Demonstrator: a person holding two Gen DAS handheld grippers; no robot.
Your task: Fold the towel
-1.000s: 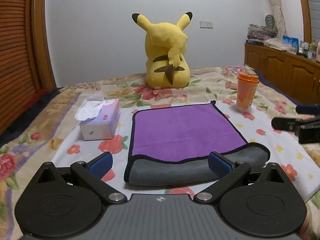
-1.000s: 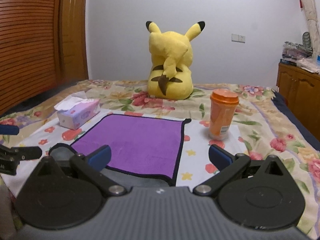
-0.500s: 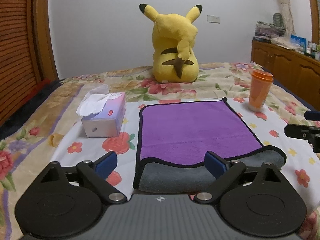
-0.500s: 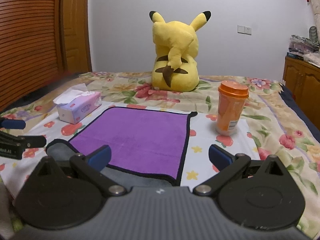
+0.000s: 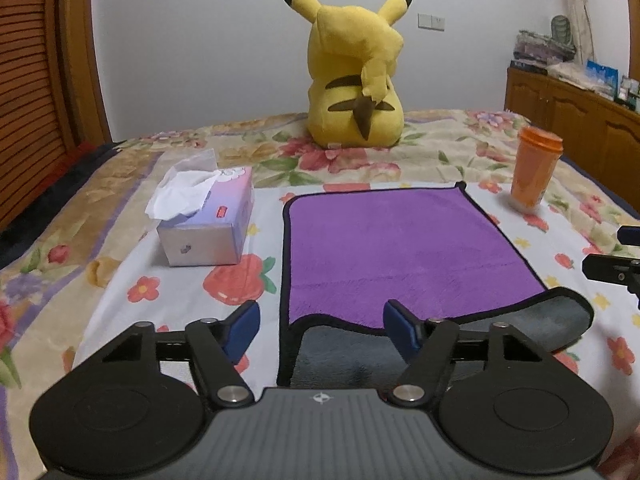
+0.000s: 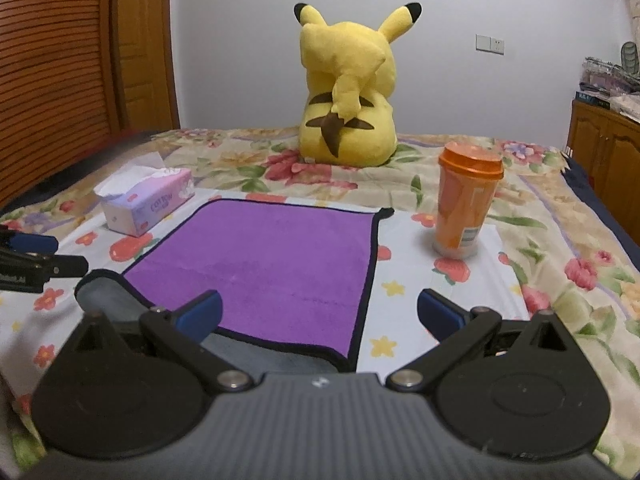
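A purple towel (image 5: 400,248) with a black hem and grey underside lies flat on the flowered bed; it also shows in the right wrist view (image 6: 272,264). Its near edge is curled up, showing the grey side (image 5: 560,320). My left gripper (image 5: 322,330) is open and empty, its fingers on either side of the towel's near left corner. My right gripper (image 6: 318,314) is open and empty, its fingers on either side of the near right corner. The other gripper's tip shows at the frame edge in each view (image 5: 612,272) (image 6: 36,264).
A tissue box (image 5: 208,220) stands left of the towel. An orange lidded cup (image 5: 534,168) stands to its right. A yellow plush toy (image 5: 354,80) sits at the back. A wooden cabinet (image 5: 580,120) lines the right wall.
Both grippers have shifted a little, left one towards the towel's near left corner, right one towards its near right corner. The towel has not moved. Both stay open.
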